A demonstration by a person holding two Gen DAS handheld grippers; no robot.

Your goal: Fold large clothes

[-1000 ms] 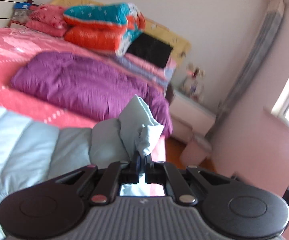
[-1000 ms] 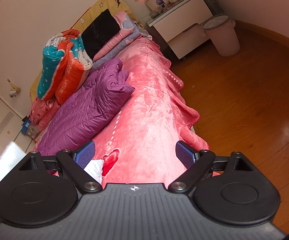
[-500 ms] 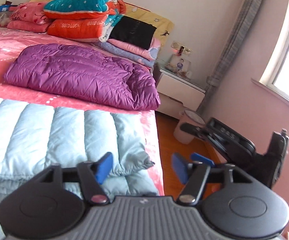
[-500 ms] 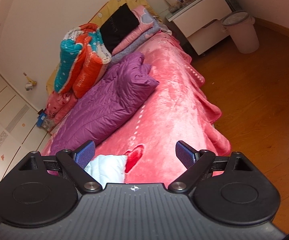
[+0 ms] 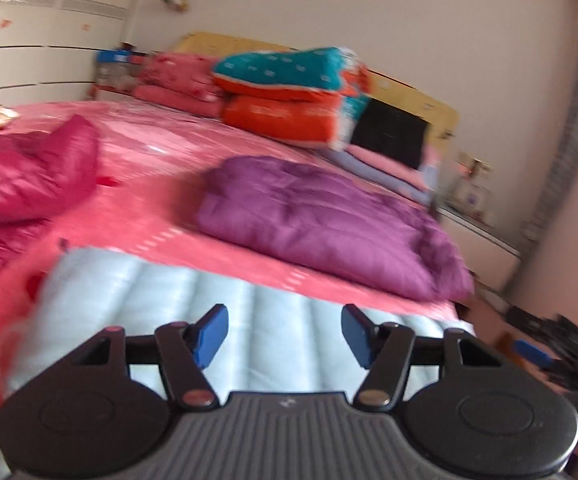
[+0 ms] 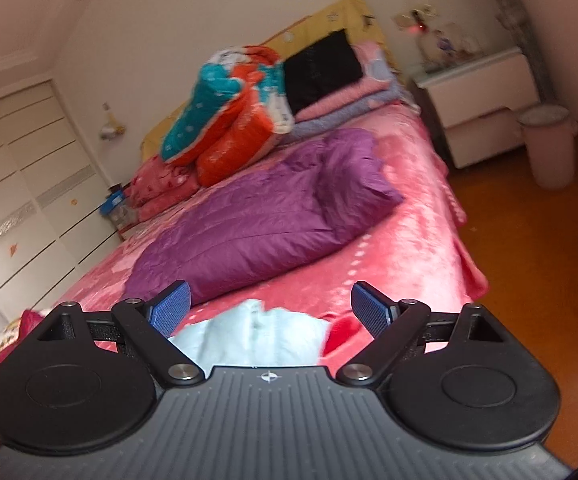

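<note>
The pale blue quilted jacket point(image 5: 225, 320) lies flat on the pink bed point(image 5: 161, 216), just under the left gripper point(image 5: 285, 336), whose jaws have just been narrowing, empty. The right gripper point(image 6: 271, 308) is open too. Puffy, light, slippery: pinch a hem or edge, not the padding

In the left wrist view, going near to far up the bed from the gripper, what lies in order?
Light blue padded jacket → purple padded jacket → orange and teal folded quilt → yellow headboard.
</note>
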